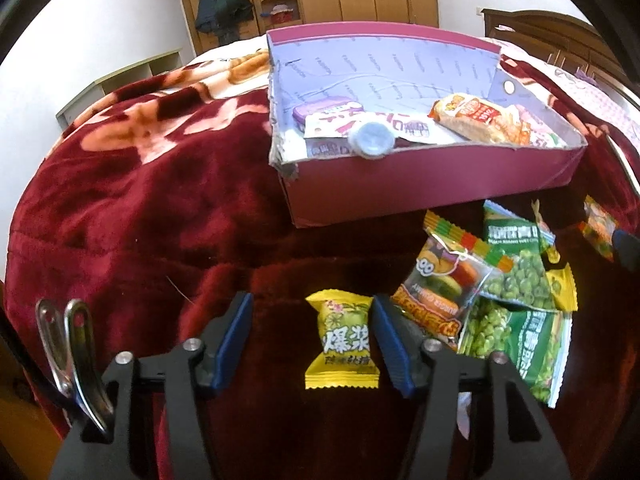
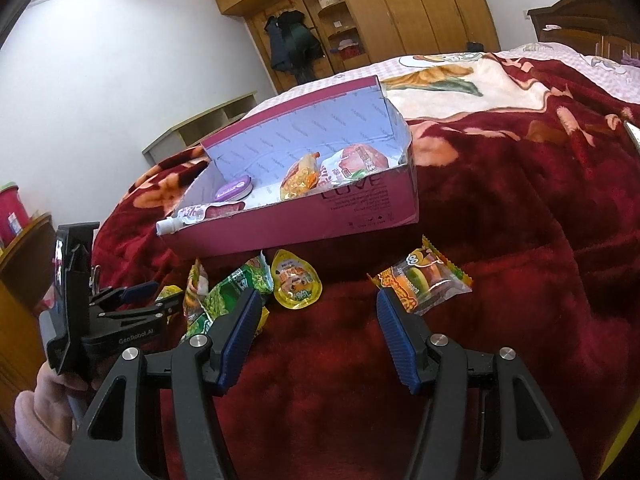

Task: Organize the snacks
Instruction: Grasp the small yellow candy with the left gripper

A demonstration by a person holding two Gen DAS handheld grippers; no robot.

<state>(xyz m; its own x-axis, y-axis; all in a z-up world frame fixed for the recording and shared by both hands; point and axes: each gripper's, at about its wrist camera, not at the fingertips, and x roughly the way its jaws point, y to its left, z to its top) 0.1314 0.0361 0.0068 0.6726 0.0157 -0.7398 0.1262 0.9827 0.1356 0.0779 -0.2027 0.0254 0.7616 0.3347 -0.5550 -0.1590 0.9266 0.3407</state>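
A maroon box (image 1: 420,184) with a lilac lining lies on the red blanket and holds a purple tin (image 1: 320,109), a white-capped pouch (image 1: 372,140) and an orange packet (image 1: 476,118). In front of it lie loose snacks. My left gripper (image 1: 312,308) is open around a yellow candy packet (image 1: 342,340). The packet lies against the right pad, with a gap to the left pad. Green pea packets (image 1: 516,272) and a burger gummy packet (image 1: 444,276) lie just right of it. My right gripper (image 2: 316,308) stands open over bare blanket, with a burger gummy packet (image 2: 424,284) just beyond its right fingertip.
The box (image 2: 340,216) has a yellow jelly cup (image 2: 296,284) and pea packets (image 2: 232,292) in front of it. The left gripper (image 2: 160,298) is held by a hand in a pink sleeve (image 2: 40,412). A wooden cabinet with a red tin (image 2: 12,208) stands at the bed's left.
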